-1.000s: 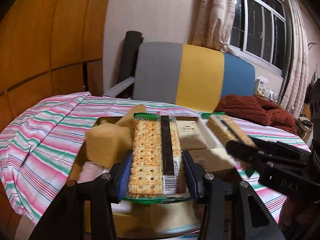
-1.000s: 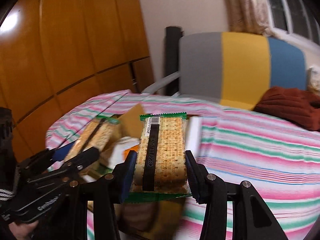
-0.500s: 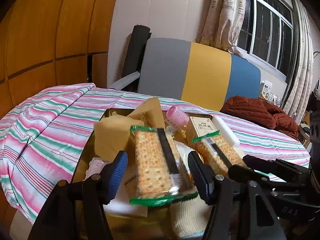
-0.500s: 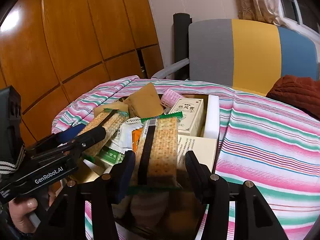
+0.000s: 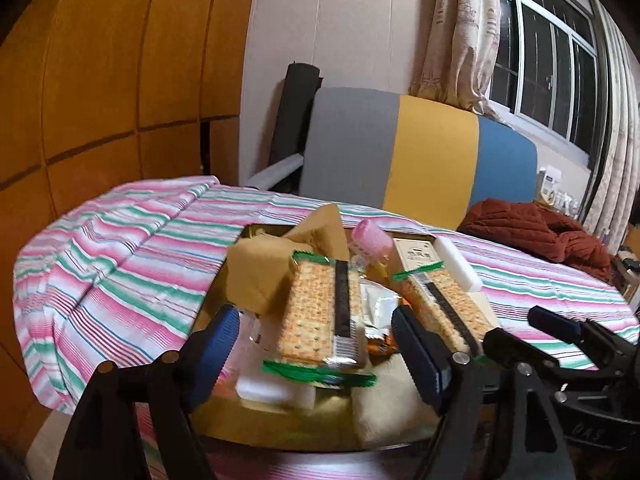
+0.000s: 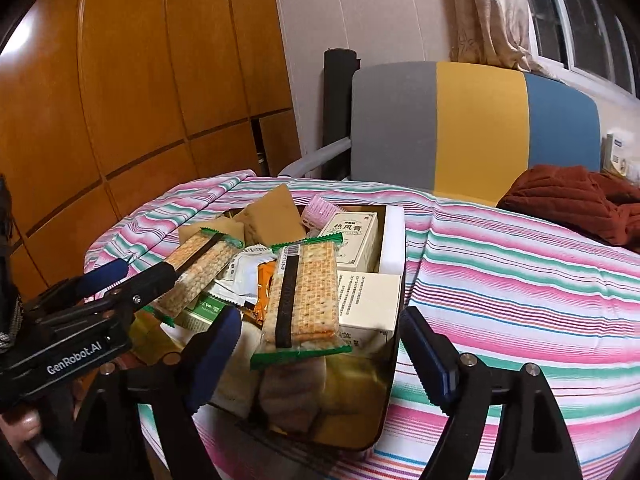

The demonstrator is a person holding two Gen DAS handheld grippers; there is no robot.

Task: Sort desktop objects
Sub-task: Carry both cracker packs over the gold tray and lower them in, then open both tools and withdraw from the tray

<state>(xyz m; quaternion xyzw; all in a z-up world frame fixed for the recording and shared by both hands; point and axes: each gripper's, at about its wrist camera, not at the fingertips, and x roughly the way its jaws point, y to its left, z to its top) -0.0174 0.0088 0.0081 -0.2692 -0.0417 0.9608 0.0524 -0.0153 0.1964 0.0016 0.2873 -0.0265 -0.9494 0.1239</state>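
Two clear cracker packs with green ends lie on the pile in a dark tray [image 6: 385,412]. One cracker pack [image 5: 322,316] lies loose between the spread fingers of my left gripper [image 5: 316,346], which is open. The other cracker pack [image 6: 304,288] lies loose in front of my right gripper [image 6: 322,336], also open. In the right wrist view the left gripper [image 6: 136,276] comes in from the left beside its pack [image 6: 200,266]. In the left wrist view the right gripper [image 5: 516,326] shows at the right, next to the second pack [image 5: 444,312].
The tray [image 5: 280,432] also holds brown cardboard pieces [image 5: 256,276], a pink hair roller [image 6: 320,210], a pale box with printed characters [image 6: 356,240], a white foam block [image 6: 394,236] and sachets [image 6: 264,284]. Around it lies a striped tablecloth [image 6: 500,288]. A chair [image 6: 480,128] and a rust-red garment [image 6: 580,200] stand behind.
Both grippers were shut on their cracker packs a second ago. Both have opened, and the packs now rest on the pile in the tray. The grippers have drawn back slightly.
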